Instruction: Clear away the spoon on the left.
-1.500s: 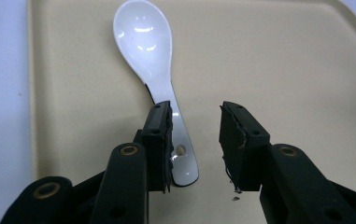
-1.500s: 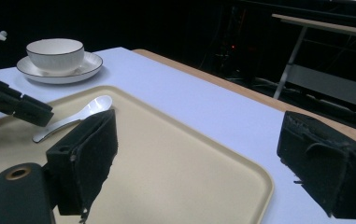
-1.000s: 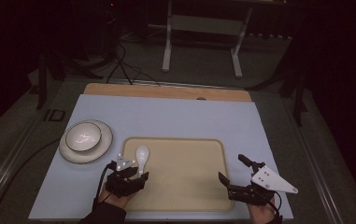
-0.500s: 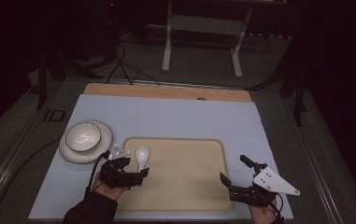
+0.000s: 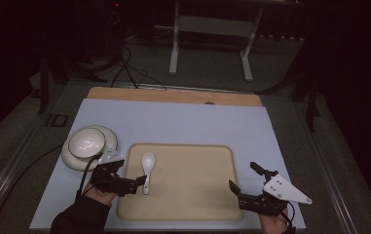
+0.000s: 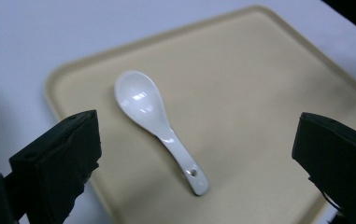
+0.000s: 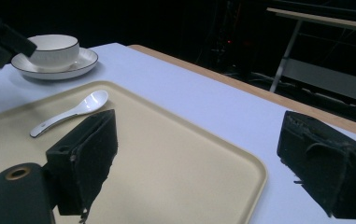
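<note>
Dark surroundings frame a pale blue table [image 5: 183, 122], on which a beige tray [image 5: 193, 187] sits near your edge. On the tray's left part lies a white spoon [image 5: 147, 165], flat, bowl pointing away from you and handle toward you. A white bowl [image 5: 86, 141] rests on a saucer [image 5: 73, 158] just beside the tray's left rim.

Your left gripper [image 5: 133, 184] hovers at the tray's left edge, close to the spoon's handle. Its jaws have just been opening and now stand wide, with nothing pressed between them; the spoon lies on the tray below, free of both pads. Your right gripper [image 5: 241, 183] waits at the tray's right edge, jaws spread and empty.

Judgement: the spoon appears set down, and the release is the step in hand. To finish it cleanly, lift the left gripper straight up before moving sideways, so neither pad catches the handle and drags the spoon across the tray. Keep the trailing cable away from the bowl and saucer as you withdraw. Hold the right gripper where it is; it has no part in this step.
</note>
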